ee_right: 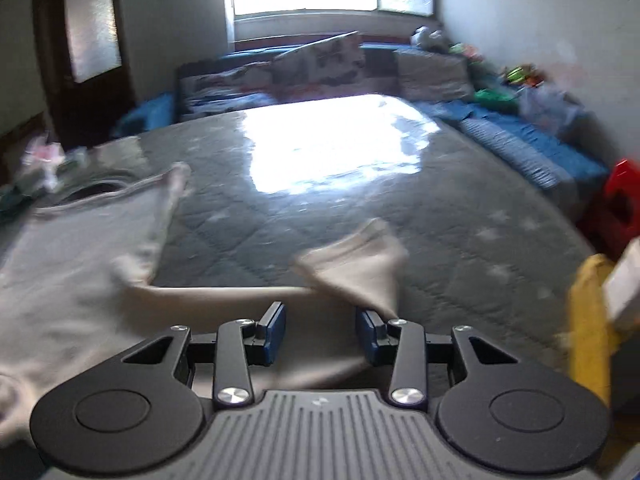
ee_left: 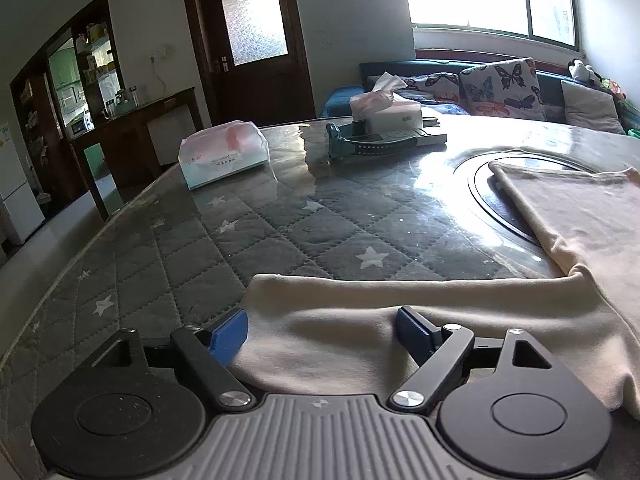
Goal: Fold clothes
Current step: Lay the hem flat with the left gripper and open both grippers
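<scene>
A cream shirt lies flat on the table with the grey quilted cover. In the left wrist view its sleeve runs across the front, under my left gripper, whose blue fingers stand wide apart over the cloth. In the right wrist view, which is blurred, the shirt fills the left side and a sleeve with a folded-up end lies in front of my right gripper. Its jaws are open with cloth between and below them. I cannot tell whether either gripper touches the cloth.
Two tissue packs and a teal tool sit at the table's far side. A dark round plate lies partly under the shirt. A sofa with cushions stands behind. A yellow object and a red one stand at the right.
</scene>
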Demonstrator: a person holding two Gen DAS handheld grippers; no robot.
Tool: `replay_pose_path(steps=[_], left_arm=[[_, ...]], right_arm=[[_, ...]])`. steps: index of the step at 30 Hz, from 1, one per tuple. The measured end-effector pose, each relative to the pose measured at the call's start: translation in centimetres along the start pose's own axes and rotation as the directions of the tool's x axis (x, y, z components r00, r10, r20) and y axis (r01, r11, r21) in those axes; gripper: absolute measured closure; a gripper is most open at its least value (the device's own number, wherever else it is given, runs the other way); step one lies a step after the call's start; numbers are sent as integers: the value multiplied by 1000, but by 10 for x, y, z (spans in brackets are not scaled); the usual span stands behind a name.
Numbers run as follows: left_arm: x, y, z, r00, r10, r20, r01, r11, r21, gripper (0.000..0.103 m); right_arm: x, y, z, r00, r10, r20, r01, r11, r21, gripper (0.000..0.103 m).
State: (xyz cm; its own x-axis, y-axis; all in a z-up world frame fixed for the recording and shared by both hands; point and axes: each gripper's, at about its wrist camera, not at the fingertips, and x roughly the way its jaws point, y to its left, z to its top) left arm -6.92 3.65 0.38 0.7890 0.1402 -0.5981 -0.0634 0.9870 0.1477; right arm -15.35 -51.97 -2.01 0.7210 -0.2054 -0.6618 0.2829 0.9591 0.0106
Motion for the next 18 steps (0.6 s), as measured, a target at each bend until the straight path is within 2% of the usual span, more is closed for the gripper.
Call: replay_pose_path(steps=[4, 12, 18], left_arm=[[0, 1, 0, 1000, 4, 0, -4, 1000, -2, 16], [1, 3, -1, 1000, 6, -1, -6, 1000, -22, 12], [2, 6, -2, 1000, 8, -5, -8, 999, -40, 9]], right_arm=[[6, -13, -1, 1000, -12, -1, 12, 999, 43, 64], [11, -20, 2, 994, -106, 4, 105, 993, 60, 59], [20, -18, 13, 998, -68, 5, 68, 996, 58, 58]])
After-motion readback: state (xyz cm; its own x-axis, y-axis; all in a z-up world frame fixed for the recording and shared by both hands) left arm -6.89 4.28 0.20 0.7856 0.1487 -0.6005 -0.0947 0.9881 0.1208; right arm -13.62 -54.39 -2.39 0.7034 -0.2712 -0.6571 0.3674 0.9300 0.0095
